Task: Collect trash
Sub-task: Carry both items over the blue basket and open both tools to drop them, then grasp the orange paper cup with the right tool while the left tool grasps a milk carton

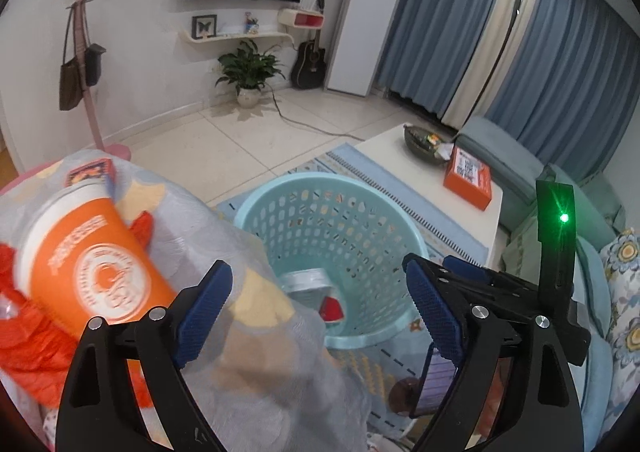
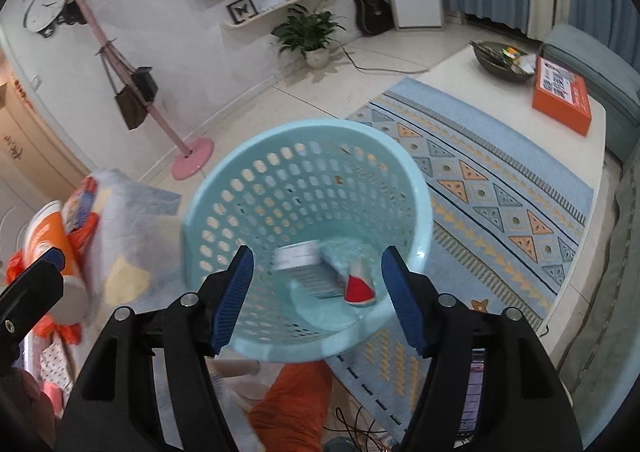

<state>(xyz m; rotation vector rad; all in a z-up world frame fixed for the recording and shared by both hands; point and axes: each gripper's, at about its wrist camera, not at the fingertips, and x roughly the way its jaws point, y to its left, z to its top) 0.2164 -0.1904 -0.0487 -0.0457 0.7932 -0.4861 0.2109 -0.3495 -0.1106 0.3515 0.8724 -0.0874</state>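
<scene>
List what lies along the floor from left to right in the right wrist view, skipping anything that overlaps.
Orange cup → pink coat-stand base → blue basket → patterned rug → orange box on the white table.

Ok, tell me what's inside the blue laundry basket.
At the bottom of the basket lie a white round tub on its side and a crumpled wrapper with a red end. The near wall hides part of the floor, so anything there can't be seen.

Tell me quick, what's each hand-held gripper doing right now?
Left hand-held gripper: open, holding nothing.
Right hand-held gripper: open, empty, above the basket.
</scene>
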